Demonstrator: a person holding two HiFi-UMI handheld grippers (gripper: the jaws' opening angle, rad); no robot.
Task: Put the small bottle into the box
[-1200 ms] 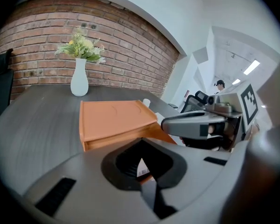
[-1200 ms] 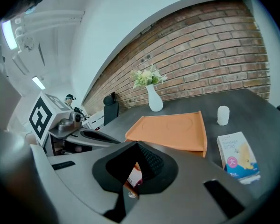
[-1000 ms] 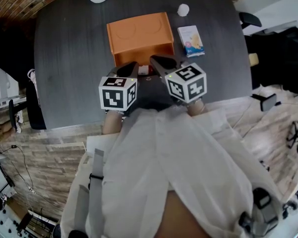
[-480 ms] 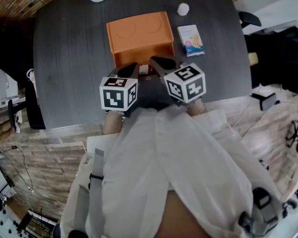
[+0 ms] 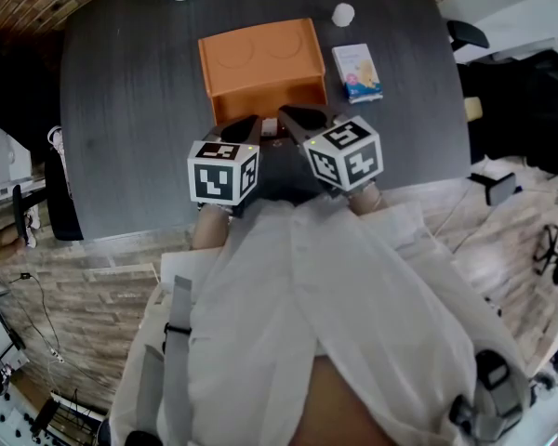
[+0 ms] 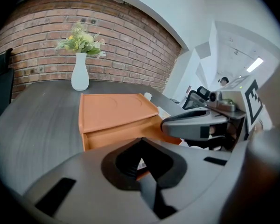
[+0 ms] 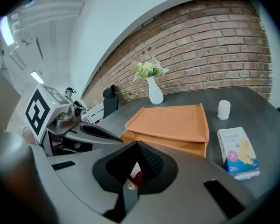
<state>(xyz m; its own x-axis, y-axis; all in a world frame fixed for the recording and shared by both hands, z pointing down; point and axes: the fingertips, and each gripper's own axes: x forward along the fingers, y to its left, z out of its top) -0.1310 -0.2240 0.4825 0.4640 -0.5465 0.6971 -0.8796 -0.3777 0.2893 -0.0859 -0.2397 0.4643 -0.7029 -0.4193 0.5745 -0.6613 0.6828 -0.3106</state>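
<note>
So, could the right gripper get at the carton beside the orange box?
Probably yes: the carton lies on bare table right of the orange box, nothing between it and the right gripper, whose jaws are shut and need opening.

Office — brick wall (image 6: 121,36), swivel chair (image 7: 110,99)
</note>
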